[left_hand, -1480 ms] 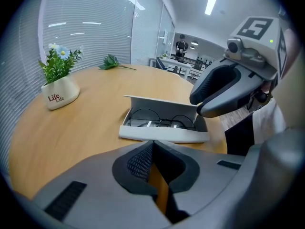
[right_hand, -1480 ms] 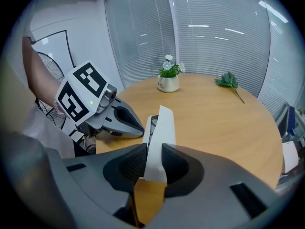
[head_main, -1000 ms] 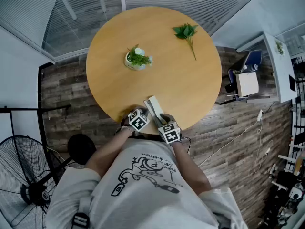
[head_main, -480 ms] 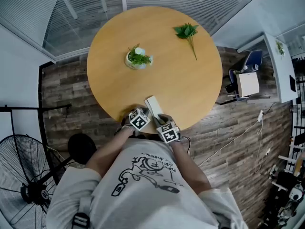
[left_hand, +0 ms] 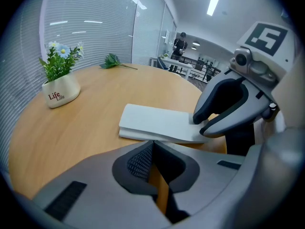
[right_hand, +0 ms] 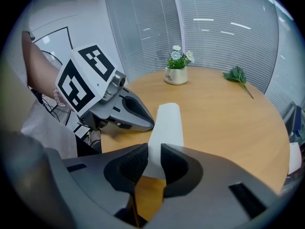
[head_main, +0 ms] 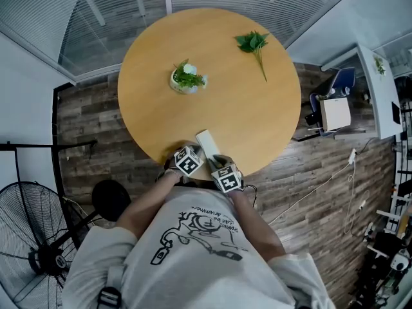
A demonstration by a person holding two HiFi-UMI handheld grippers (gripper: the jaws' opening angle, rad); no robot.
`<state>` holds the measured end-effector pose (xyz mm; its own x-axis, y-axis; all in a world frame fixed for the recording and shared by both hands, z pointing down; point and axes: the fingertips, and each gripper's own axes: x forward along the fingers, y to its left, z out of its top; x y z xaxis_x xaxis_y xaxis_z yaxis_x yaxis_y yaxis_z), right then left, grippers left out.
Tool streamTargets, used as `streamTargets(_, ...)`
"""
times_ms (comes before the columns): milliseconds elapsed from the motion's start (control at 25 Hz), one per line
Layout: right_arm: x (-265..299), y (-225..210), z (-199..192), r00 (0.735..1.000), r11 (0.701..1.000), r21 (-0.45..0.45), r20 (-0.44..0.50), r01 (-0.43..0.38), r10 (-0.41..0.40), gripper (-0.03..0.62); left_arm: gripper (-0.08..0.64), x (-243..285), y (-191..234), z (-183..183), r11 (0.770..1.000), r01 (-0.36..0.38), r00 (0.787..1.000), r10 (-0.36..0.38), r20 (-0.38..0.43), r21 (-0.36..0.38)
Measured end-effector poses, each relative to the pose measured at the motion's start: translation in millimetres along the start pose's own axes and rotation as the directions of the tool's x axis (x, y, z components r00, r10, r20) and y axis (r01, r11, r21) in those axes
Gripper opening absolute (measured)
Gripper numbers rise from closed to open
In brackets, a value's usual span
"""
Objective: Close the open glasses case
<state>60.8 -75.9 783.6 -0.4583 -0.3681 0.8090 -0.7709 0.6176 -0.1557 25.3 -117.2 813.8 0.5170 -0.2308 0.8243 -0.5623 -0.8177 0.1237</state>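
Right gripper view: right gripper (right_hand: 153,151) clamps glasses case (right_hand: 167,123) at its near end; left gripper (left_hand: 153,144) pinched together, empty, case just ahead. Squeeze evenly, no sliding.

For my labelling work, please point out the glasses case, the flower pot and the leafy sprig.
glasses case (left_hand: 157,123), left gripper view, middle of its white top.
flower pot (left_hand: 61,92), left gripper view, front of the pot.
leafy sprig (head_main: 251,42), head view, its green leaves.

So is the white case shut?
Shut or nearly: the glasses case lies flat, lid on base, only a thin seam showing. The right gripper pinches its end.
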Motion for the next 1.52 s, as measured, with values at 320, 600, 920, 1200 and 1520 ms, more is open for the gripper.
streamTargets(320,2.6,-1.8,-2.0,1.0,1.0,0.007,-0.006,0.003,-0.003,0.074,0.02,3.5,2.0,-3.3,1.0,-0.01,1.0,0.01,0.0,-0.002)
streamTargets(600,-4.9,1.7,4.8,1.0,1.0,0.013,0.005,0.001,-0.001,0.077,0.02,-5.4,2.8,-6.1,0.996,0.012,1.0,-0.012,0.002,-0.086)
streamTargets(920,-18.3,0.7,17.8,0.998,1.0,0.019,0.055,0.009,-0.01,0.064,0.02,-32.2,-2.5,5.5,0.993,0.003,0.996,0.007,0.089,-0.115)
streamTargets(1200,-33.0,-5.0,29.9,0.994,0.999,0.036,0.105,0.024,-0.028,0.048,0.02,-54.6,-2.8,20.3,0.986,-0.006,0.985,0.034,0.169,-0.164)
streamTargets(1520,-58.6,-20.0,52.3,0.982,0.996,0.072,0.18,0.051,-0.063,0.034,0.02,-86.6,-1.5,41.6,0.976,-0.003,0.967,0.059,0.25,-0.216)
